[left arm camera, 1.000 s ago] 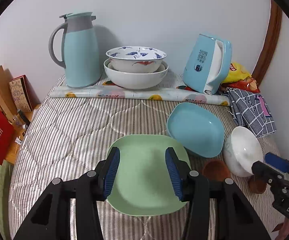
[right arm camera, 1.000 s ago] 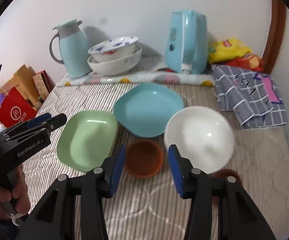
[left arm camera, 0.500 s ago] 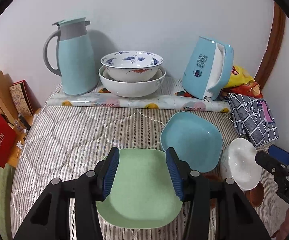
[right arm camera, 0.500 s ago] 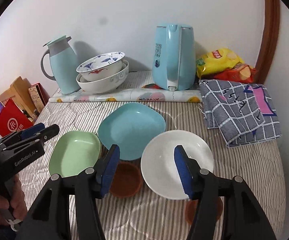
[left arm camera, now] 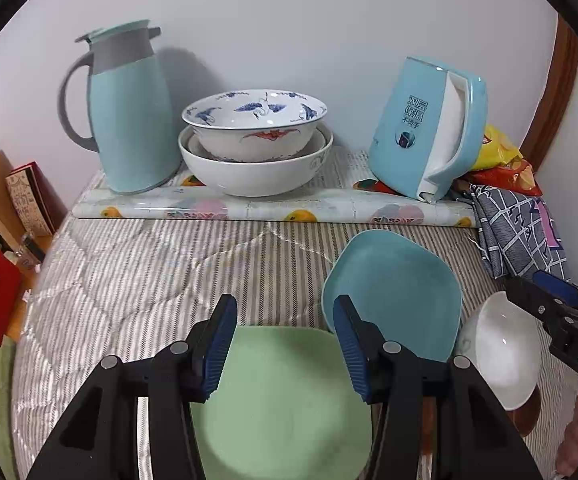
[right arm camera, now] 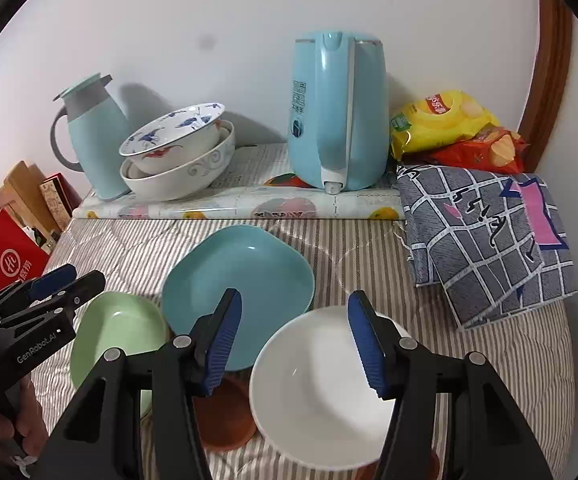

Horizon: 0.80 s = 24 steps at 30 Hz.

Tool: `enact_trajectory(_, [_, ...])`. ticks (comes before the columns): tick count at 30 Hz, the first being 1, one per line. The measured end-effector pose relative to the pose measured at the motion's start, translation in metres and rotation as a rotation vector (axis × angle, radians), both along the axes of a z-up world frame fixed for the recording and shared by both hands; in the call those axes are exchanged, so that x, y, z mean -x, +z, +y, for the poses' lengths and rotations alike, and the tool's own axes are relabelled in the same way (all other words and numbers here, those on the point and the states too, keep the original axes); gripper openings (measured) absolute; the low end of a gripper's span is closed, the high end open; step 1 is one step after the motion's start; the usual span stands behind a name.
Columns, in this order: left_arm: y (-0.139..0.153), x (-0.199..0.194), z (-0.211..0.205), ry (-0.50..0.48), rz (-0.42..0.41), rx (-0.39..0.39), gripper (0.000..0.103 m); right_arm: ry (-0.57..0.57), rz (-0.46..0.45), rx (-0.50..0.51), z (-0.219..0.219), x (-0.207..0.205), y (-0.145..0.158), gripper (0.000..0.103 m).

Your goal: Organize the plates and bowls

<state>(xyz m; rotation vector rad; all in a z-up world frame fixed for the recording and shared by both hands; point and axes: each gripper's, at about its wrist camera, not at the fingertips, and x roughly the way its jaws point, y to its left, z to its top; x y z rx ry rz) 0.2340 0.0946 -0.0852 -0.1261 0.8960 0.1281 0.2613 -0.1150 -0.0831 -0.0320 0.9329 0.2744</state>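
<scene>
Black plastic left gripper point(left arm camera: 285, 342) and right gripper point(right arm camera: 293, 338), ribbed blue pads point(left arm camera: 221, 344), silver screws at the joints; white lettering "GenRobot.AI" and "DAS" on the bodies.

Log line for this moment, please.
left gripper: open over green plate | right gripper: open over white bowl | nothing held

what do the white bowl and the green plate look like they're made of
White bowl: probably glazed ceramic or porcelain; its inside is smooth and glossy with small bright highlights. Green plate: possibly glazed ceramic or melamine; it shows an even pastel colour with a softer, satin sheen, so the look leaves it open.
</scene>
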Motion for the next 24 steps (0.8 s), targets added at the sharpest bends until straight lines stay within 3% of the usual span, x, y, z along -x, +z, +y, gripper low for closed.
enact_trajectory(14, [-0.043,-0.049,-0.006,-0.036,0.076,0.084,0.048,0.041,0.094,0.007,0.008,-0.054,-0.044,0.04])
enact_trajectory(21, [-0.057,-0.065,-0.012,-0.061,0.105,0.08,0.048,0.049,0.113,0.03,0.014,-0.07,-0.056,0.039])
enact_trajectory(24, [-0.063,-0.07,-0.015,-0.072,0.118,0.078,0.048,0.053,0.129,0.039,0.017,-0.075,-0.063,0.029])
